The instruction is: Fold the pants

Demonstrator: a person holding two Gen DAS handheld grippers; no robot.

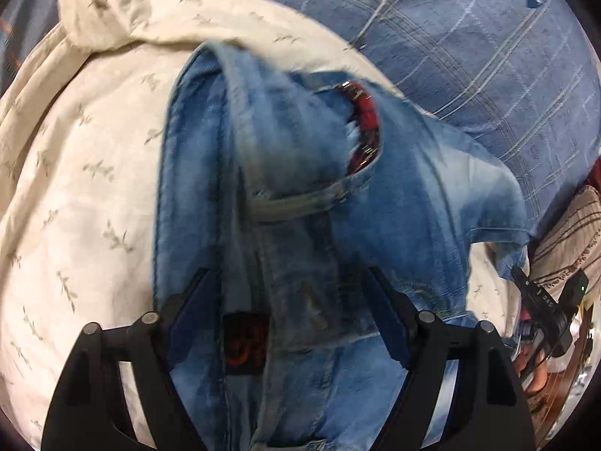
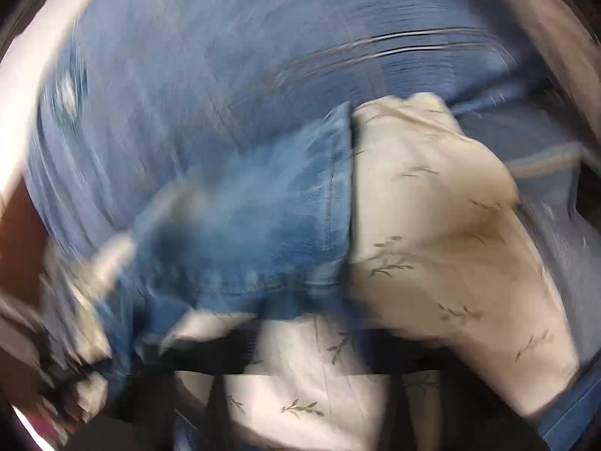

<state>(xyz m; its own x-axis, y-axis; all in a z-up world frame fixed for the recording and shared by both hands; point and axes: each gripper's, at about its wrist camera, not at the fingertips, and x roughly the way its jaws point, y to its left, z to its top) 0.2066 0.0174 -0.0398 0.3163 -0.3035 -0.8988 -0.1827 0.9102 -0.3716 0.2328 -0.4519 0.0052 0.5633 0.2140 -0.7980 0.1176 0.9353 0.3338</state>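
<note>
Light-blue denim pants (image 1: 300, 188) lie bunched on a cream leaf-print cloth (image 1: 75, 188). A pocket shows red lining (image 1: 366, 127). My left gripper (image 1: 287, 282) hangs over the waistband with its jaws wide apart and denim between them; an orange-on-black label (image 1: 246, 342) shows there. The right wrist view is badly motion-blurred. It shows the pants (image 2: 263, 218) beside the cream cloth (image 2: 432, 244). My right gripper (image 2: 311, 360) is only a dark smear at the bottom, so its state is unclear. It also appears at the right edge of the left wrist view (image 1: 548, 312).
A blue plaid bedspread (image 1: 469, 56) covers the surface behind the cloth. A brown striped fabric (image 1: 571, 236) lies at the right edge. The cream cloth is rumpled into a raised fold (image 1: 105, 11) at the far left.
</note>
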